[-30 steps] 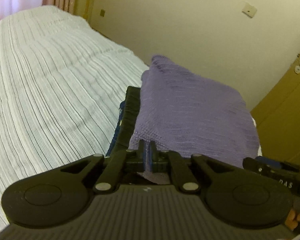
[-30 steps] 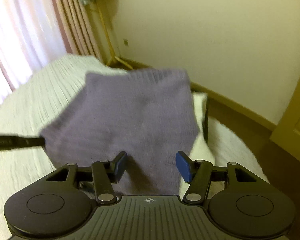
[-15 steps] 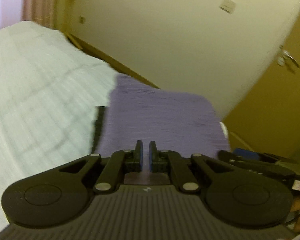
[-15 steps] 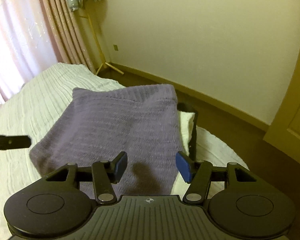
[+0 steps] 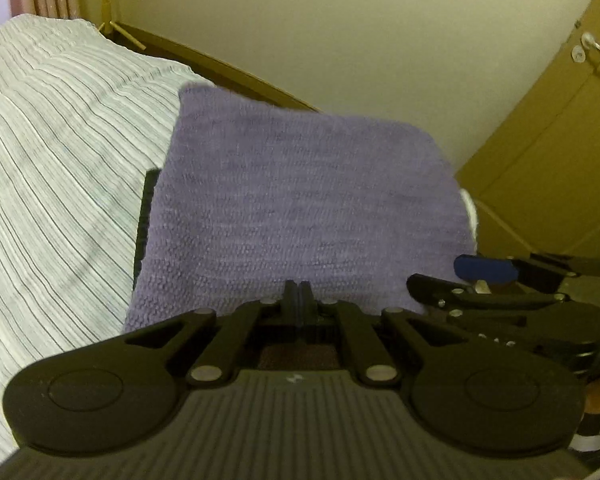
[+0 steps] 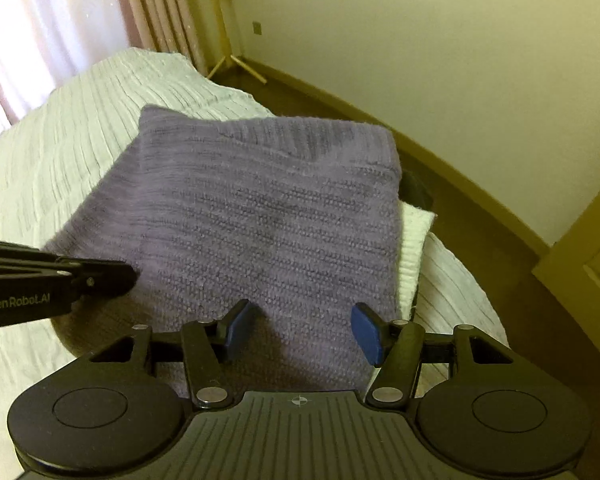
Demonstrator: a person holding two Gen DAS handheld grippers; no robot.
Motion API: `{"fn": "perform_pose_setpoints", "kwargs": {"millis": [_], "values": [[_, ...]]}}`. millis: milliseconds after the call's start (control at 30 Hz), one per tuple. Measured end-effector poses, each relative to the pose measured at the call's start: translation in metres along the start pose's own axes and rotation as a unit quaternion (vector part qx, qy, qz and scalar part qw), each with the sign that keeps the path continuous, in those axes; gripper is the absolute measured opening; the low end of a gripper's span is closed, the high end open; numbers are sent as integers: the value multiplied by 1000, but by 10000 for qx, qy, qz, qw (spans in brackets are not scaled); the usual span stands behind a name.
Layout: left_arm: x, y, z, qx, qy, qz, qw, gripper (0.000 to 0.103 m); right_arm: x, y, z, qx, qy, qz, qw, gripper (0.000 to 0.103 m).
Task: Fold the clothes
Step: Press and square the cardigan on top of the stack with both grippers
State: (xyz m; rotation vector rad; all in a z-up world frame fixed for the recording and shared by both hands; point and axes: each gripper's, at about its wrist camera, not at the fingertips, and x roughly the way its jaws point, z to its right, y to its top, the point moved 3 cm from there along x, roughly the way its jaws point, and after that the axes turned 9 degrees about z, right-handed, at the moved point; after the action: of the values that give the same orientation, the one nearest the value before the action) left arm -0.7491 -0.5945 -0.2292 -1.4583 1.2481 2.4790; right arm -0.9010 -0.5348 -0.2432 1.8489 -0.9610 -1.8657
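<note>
A folded purple knit sweater (image 5: 300, 208) lies on top of a stack of folded clothes at the bed's corner; it also shows in the right wrist view (image 6: 260, 232). A black garment (image 5: 145, 216) and a white knit one (image 6: 414, 240) peek out beneath it. My left gripper (image 5: 299, 292) is shut at the sweater's near edge; whether it pinches the fabric is hidden. It shows from the side in the right wrist view (image 6: 116, 276). My right gripper (image 6: 300, 332) is open and empty just above the sweater's near edge; it also shows in the left wrist view (image 5: 488, 276).
The bed has a white ribbed cover (image 5: 52, 184). A cream wall (image 5: 360, 28) and brown skirting run behind. A wooden door with a handle (image 5: 596, 50) stands at the right. Curtains (image 6: 60, 28) hang at the far left, with a wooden stand's legs (image 6: 236, 60) beside them.
The sweater has come down flat onto the stack. My left gripper stayed shut at its near edge. My right gripper stayed open and moved closer over the sweater.
</note>
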Motion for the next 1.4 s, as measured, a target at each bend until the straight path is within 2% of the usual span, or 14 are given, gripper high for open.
{"fn": "perform_pose_setpoints", "kwargs": {"millis": [67,167,233,333,433,533,633,733,867,967,1100,1167,1300,1400], "values": [[-7,17,4,12,-18,207,9998,3,-13,13,1,100,30,236,9997,55],[-1,40,7,56,-186,397,9990,3,-21,34,1,189,119,705,9973,55],[11,51,9,93,-301,445,9985,3,-11,43,-1,206,189,862,9959,55],[41,49,3,225,-183,290,9992,3,12,50,-1,146,94,996,9949,55],[70,41,-3,348,-50,140,9993,4,45,44,-4,-123,-32,631,9979,55],[75,37,-2,285,96,130,9995,3,59,40,-12,-490,-130,415,9978,55],[61,41,11,484,231,121,9985,3,52,46,-7,-333,-84,351,9988,55],[25,43,12,218,115,300,9992,3,18,47,-3,-17,73,656,9978,54],[-17,21,17,42,20,315,9995,3,-19,24,-8,-40,232,620,9978,54],[-18,0,20,97,137,151,9997,3,-38,3,-13,-70,285,487,9984,54],[5,-13,19,160,404,11,9991,3,-4,-18,-23,-267,291,48,9992,54],[10,-12,22,254,511,11,9984,3,6,-11,-24,-341,282,-20,9990,54],[-16,-9,28,243,562,114,9981,3,-15,0,-17,-16,351,-79,9994,55],[-55,-16,27,208,673,327,9970,5,-61,-12,-17,359,416,251,9982,55]]}}
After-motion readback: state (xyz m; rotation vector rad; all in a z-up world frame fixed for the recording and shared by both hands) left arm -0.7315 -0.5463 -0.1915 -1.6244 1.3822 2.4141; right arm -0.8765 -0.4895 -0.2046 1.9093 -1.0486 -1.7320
